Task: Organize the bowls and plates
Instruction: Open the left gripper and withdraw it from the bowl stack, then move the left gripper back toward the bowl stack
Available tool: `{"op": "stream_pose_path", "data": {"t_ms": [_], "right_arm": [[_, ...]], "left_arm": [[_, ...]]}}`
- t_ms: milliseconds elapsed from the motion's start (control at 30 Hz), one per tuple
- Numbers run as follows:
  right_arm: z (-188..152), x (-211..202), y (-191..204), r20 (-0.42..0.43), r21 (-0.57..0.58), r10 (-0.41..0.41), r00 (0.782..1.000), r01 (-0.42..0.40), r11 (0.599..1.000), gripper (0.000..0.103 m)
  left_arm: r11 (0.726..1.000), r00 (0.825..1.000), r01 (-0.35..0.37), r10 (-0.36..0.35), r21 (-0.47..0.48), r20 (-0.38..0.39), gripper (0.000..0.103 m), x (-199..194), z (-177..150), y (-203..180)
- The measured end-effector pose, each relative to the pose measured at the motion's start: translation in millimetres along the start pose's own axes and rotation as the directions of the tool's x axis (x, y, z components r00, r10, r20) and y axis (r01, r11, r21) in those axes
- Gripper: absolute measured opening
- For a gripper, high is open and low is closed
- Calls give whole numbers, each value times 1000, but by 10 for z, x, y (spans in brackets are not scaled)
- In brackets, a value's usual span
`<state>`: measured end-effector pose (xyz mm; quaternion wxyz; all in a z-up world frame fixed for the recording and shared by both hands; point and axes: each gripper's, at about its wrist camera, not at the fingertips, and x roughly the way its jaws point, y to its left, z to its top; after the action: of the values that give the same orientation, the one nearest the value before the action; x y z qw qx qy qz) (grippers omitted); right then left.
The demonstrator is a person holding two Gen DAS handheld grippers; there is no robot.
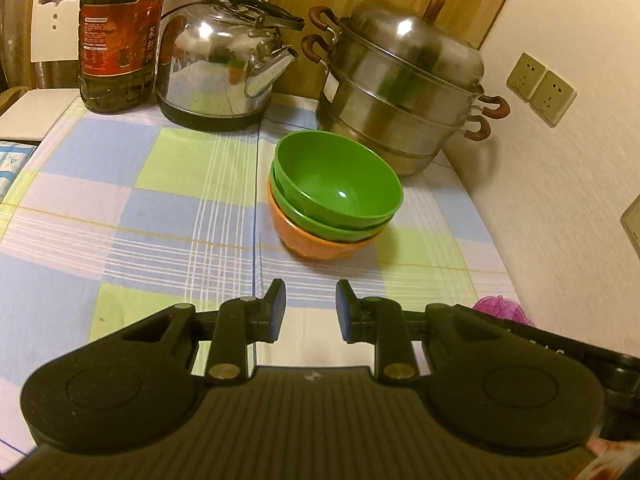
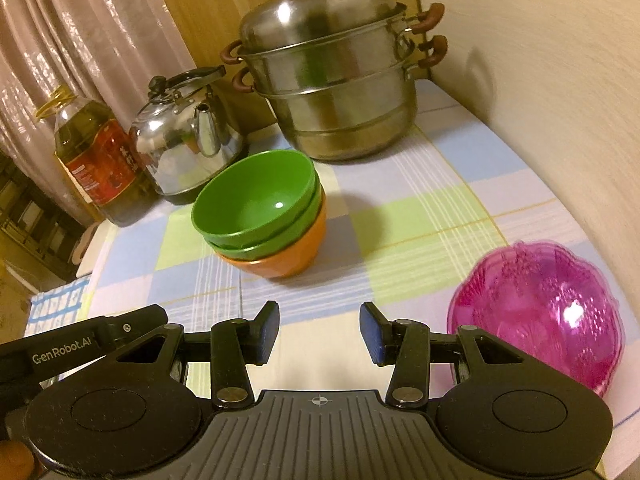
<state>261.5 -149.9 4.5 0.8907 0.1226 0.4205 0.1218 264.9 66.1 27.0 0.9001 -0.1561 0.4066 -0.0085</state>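
Observation:
Two green bowls (image 1: 340, 182) sit nested in an orange bowl (image 1: 308, 242) on the checked tablecloth; the stack also shows in the right wrist view (image 2: 256, 204). A pink translucent plate or bowl (image 2: 540, 312) lies at the right near the table edge, and a sliver of it shows in the left wrist view (image 1: 500, 308). My left gripper (image 1: 310, 314) is open and empty, a short way in front of the stack. My right gripper (image 2: 318, 332) is open and empty, in front of the stack and left of the pink dish.
A steel steamer pot (image 1: 400, 92) stands behind the bowls by the wall. A steel kettle (image 1: 224, 68) and an oil bottle (image 1: 118, 36) stand at the back left. The wall (image 1: 560, 200) runs along the right side. The checked tablecloth (image 1: 140, 200) covers the table.

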Motion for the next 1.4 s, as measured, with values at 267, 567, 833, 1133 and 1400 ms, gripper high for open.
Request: {"op": "stream_pose_path", "data": {"t_ms": [267,567,833,1133,1400], "right_arm": [[-147,-182,-81,23,24,-44,999,43,999,45],[-636,-434,-458,-6,94,-123,992,123,988,45],[-896,-621,-724,-25,110,-181,983,183,977,45],[-955,-640,-807,-34,115,-184,982,187,976,45],[-854,-565,-807,-26,94,-195,980,197,976,45]], "left_arm": [[999,1000,9,-8,41,-8,27,-102,-148,-49],[995,999,44,-41,95,-34,31,-226,-470,-196],[994,997,53,-47,94,-63,33,-255,-742,-229],[995,997,48,-42,93,-64,33,-264,-743,-229],[996,996,56,-51,74,-73,37,-142,-613,-156]]}}
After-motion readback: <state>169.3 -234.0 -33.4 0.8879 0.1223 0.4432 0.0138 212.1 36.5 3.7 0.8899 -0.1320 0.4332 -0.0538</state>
